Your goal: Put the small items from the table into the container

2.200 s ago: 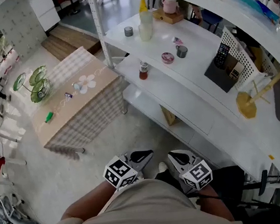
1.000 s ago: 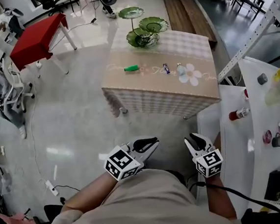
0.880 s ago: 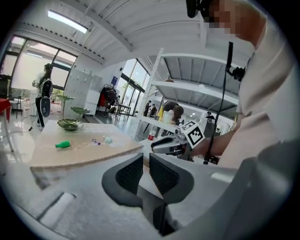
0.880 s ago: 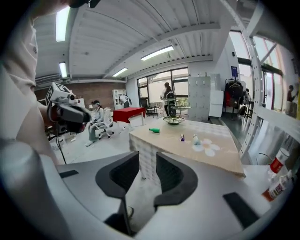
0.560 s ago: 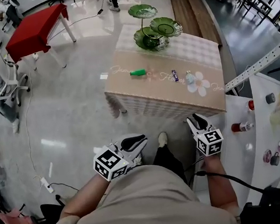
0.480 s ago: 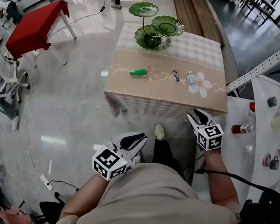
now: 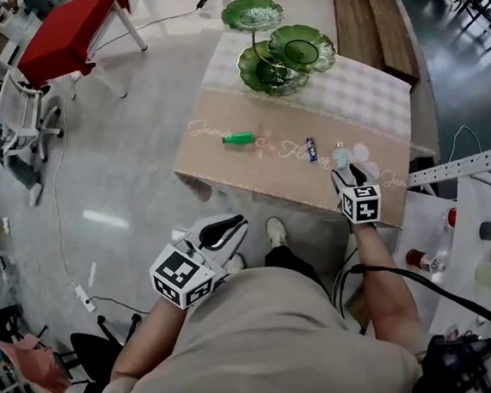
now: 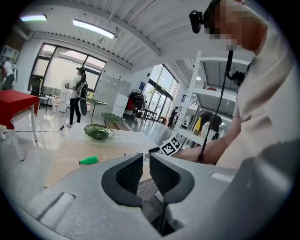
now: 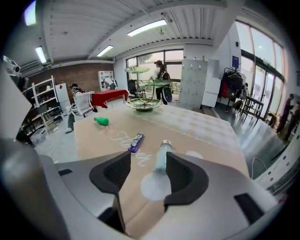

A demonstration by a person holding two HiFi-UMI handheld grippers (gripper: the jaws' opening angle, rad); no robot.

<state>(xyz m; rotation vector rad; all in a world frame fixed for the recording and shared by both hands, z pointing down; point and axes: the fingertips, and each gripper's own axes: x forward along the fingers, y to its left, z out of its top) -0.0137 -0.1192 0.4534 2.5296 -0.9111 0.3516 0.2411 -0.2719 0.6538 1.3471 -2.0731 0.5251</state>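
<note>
Three small items lie in a loose row on the worktop: one green item at the left, one purple bar further right, and one small clear bottle just right of the bar, lying on a pale flower print. One green stand with three dishes sits at the far end of the worktop, well apart from the row and beyond it.

There are two hand-held grippers. The right hand-held gripper reaches over the near edge of the worktop, tilted down at the bottle. Its jaws are wide apart and opening. The bottle lies just ahead of them, closer to the right jaw, and the pads do not press on it. From the right gripper view, the bar lies just left of the bottle, and the green item lies further off, to the left.

The left hand-held gripper hangs off the worktop near the person's body, over the floor. Its jaws stand nearly together, with only a thin slit between them and nothing in it.

Around the worktop are one red table at the far left, a white chair beside it, and a white rack at the right. The person's shoe shows between the hand-held grippers.
</note>
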